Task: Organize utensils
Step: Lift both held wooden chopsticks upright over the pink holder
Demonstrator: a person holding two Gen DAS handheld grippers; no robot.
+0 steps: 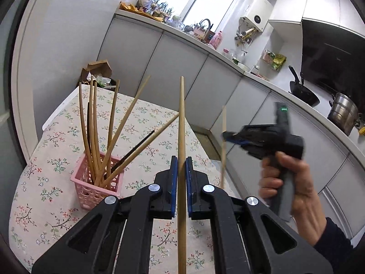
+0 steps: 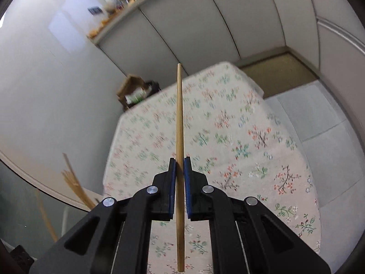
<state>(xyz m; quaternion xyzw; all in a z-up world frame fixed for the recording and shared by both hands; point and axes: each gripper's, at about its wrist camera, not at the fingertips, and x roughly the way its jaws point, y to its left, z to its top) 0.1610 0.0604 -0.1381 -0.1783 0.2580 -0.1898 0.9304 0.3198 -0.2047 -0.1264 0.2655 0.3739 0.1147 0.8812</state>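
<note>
My left gripper point(image 1: 181, 159) is shut on a wooden chopstick point(image 1: 181, 118) that points up and away above the floral table point(image 1: 146, 123). A pink basket point(image 1: 98, 182) on the table's left holds several wooden chopsticks point(image 1: 109, 123) and a black one, all leaning. My right gripper point(image 2: 180, 159) is shut on another wooden chopstick point(image 2: 179, 118) above the table point(image 2: 228, 137). In the left wrist view the right gripper point(image 1: 225, 135) is at the right, held by a hand, with its chopstick point(image 1: 223, 148) upright.
A kitchen counter point(image 1: 205, 48) with cabinets runs behind the table, bearing bottles, a wok point(image 1: 303, 91) and a steel pot point(image 1: 344, 114). A brown paper bag point(image 1: 98, 70) sits beyond the table's far corner. The basket's chopsticks point(image 2: 73, 182) show blurred at the right wrist view's lower left.
</note>
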